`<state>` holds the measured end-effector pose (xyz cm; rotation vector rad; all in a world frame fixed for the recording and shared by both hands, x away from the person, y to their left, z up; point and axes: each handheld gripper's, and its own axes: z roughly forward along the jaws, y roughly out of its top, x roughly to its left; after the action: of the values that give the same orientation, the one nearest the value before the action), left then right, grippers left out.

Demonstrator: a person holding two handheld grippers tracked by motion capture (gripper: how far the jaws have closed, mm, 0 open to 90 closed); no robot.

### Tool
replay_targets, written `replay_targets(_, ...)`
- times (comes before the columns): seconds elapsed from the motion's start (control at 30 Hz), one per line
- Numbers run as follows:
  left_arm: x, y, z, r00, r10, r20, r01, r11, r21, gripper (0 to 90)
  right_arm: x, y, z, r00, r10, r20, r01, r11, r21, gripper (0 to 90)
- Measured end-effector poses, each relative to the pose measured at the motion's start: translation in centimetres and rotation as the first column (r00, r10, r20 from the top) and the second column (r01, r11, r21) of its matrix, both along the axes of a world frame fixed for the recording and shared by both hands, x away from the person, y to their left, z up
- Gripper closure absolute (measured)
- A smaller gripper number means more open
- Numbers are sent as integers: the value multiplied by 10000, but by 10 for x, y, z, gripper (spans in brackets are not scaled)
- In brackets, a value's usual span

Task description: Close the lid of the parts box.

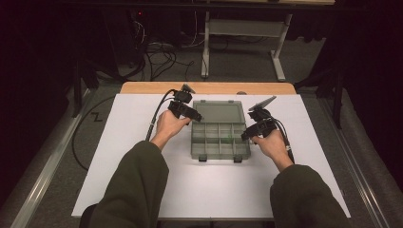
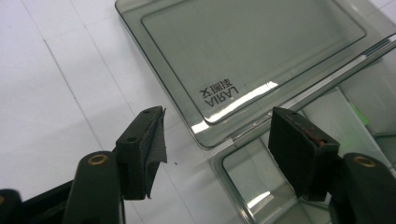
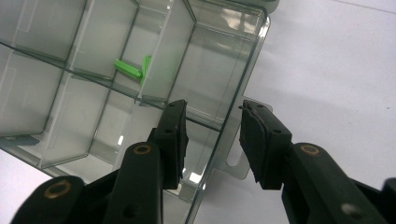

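A clear grey compartment box (image 1: 219,151) lies on the white board with its lid (image 1: 218,113) folded flat behind it. A small green piece (image 1: 228,140) lies in one middle compartment (image 3: 128,69). My left gripper (image 1: 192,117) is at the box's back left, where the lid meets the base. Its jaws stand open around the lid's corner (image 2: 205,133) without touching it (image 2: 218,114). My right gripper (image 1: 247,135) is at the box's right side. Its jaws stand open astride the right wall (image 3: 223,126), one inside and one outside (image 3: 215,106).
The white board (image 1: 142,180) covers a wooden table (image 1: 142,87). The box's two front latches (image 1: 203,158) point toward the person. A side tab (image 3: 236,165) juts from the box by my right jaws. Cables and a metal stand are on the floor behind.
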<state>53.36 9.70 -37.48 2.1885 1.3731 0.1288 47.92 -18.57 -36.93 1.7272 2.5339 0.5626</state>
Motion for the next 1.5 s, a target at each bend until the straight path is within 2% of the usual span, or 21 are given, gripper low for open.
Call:
replay_targets(0.27,13,1,-16,9946,594,-853,-658,9950,-750,368,2,1,1,9998,-99,-149,98,9999,-56,632)
replay_targets(0.37,15,2,-17,9936,698,-886,-783,9923,-963,368,2,1,1,9998,-95,-151,94,9999,-49,632)
replay_targets(0.43,16,1,-18,9938,772,-799,-848,9917,-966,362,2,1,1,9998,-88,-160,87,9999,-64,632)
replay_targets(0.67,18,0,-23,9923,698,-1022,-822,9891,-1225,357,1,2,1,9998,-135,-144,134,9999,-70,632)
replay_targets(0.8,19,-2,-26,9930,723,-936,-827,9902,-1127,383,1,2,1,9998,-138,-118,137,9999,-65,632)
replay_targets(1.03,25,-1,-33,9871,840,-1363,-1034,9844,-1420,395,1,2,1,9998,-157,-138,156,9999,-68,632)
replay_targets(1.27,26,-2,-35,9860,839,-1444,-1056,9831,-1499,371,1,2,1,9998,-159,-135,158,9998,-76,632)
replay_targets(1.5,23,-2,-31,9905,755,-1146,-907,9869,-1334,412,1,2,1,9998,-145,-120,144,9999,-72,632)
